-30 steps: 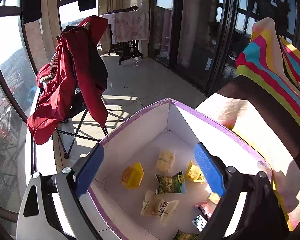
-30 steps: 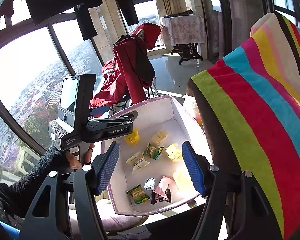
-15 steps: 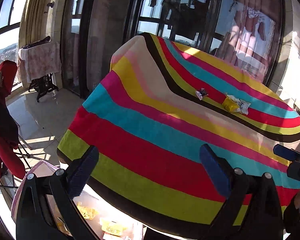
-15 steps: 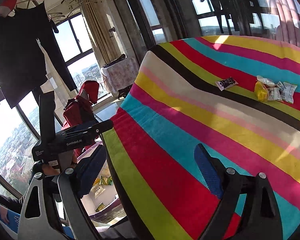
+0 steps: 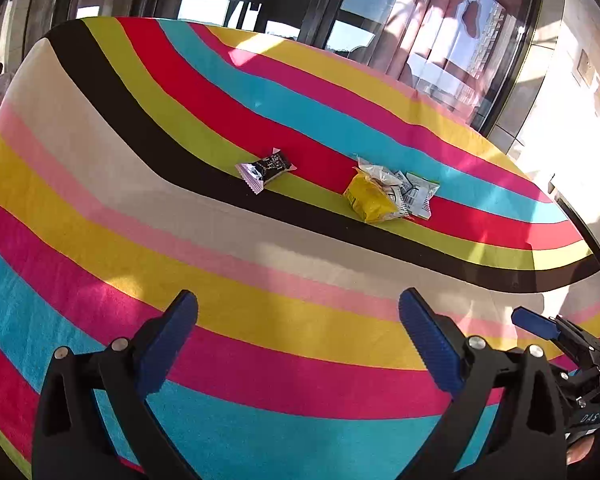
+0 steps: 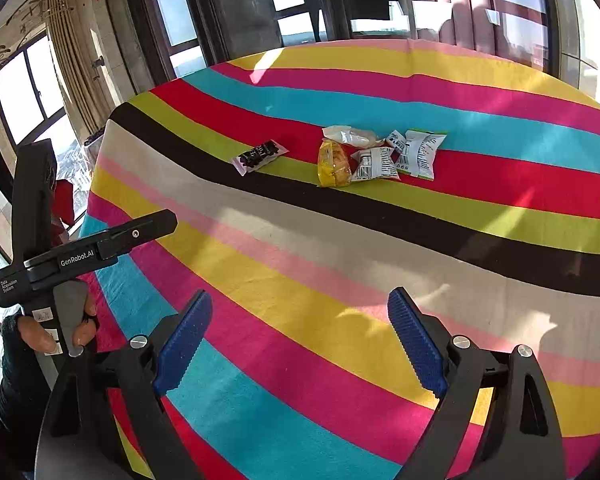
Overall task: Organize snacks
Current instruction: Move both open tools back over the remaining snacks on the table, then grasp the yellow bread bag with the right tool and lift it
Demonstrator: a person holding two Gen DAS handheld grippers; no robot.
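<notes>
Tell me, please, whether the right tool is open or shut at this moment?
Open: the right tool has its blue ridged pads standing wide apart, with only the striped multicolour tablecloth showing between them.

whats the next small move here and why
Probably reach the left gripper forward to the lone black snack packet. Both grippers are open and empty over the striped tablecloth, and that packet lies apart from the snack pile, nearer the left side.
</notes>
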